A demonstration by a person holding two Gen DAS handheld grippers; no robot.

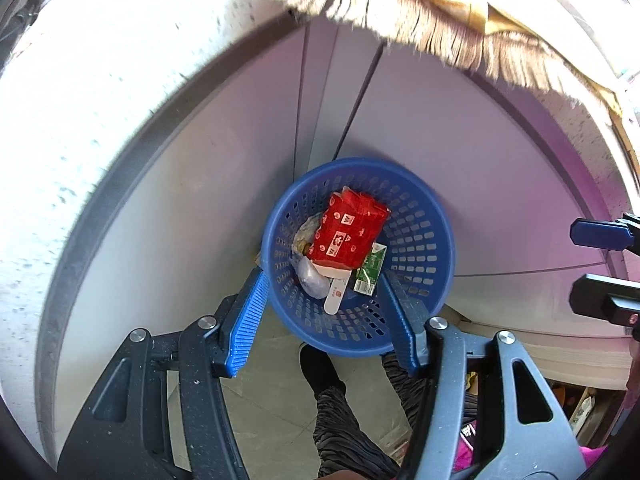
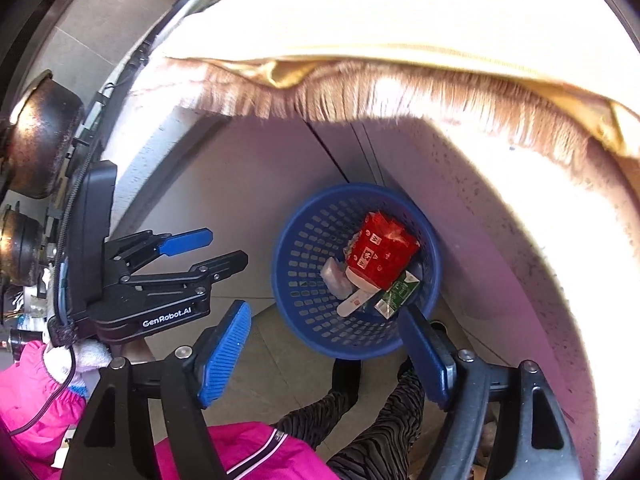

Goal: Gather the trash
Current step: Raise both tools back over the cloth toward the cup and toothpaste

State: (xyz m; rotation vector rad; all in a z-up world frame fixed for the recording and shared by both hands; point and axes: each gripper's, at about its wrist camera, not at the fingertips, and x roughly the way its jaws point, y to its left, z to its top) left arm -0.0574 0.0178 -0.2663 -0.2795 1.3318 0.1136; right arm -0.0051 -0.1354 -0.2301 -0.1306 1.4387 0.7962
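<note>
A blue perforated basket (image 1: 420,216) stands on the floor below the table edge; it also shows in the right wrist view (image 2: 308,248). In it lie a red carton (image 1: 348,232), a green carton (image 1: 370,272), a clear wrapper (image 1: 312,280) and a white stick-like piece (image 1: 335,300). My left gripper (image 1: 326,316) is open and empty, held above the basket's near rim. My right gripper (image 2: 328,344) is open and empty, also above the near rim. The left gripper appears in the right wrist view (image 2: 218,248), open.
A white stone table edge (image 1: 80,140) curves around the basket, with a fringed cream cloth (image 2: 360,92) hanging over it. The person's legs and dark shoes (image 1: 320,372) stand just below the basket. Dark pots (image 2: 40,136) sit at the far left.
</note>
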